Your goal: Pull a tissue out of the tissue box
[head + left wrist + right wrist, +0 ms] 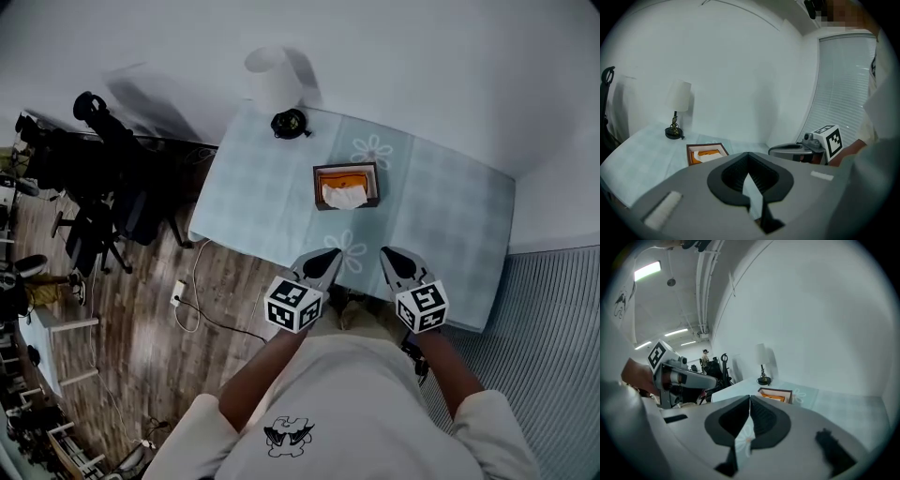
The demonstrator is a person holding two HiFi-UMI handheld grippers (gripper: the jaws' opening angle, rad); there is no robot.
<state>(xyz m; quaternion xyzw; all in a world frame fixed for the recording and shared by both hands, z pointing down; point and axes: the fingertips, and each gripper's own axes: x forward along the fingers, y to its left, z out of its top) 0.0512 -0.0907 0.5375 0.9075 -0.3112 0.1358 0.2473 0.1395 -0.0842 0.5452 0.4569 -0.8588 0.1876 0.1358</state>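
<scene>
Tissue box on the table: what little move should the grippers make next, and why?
Probably reach the right gripper forward to the tissue box, opening its jaws. It and the left gripper hang shut at the near edge of the table, short of the box; a white tissue sticks up from it.

The counter (450,216) is covered in pale blue check printed with white flowers; the tissue box (346,168) is coloured dark brown and orange; the tissue (344,196) is white.

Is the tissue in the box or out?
In the box. The white tissue pokes up from the tissue box top, and the left gripper and right gripper are both short of it, shut and empty.
</scene>
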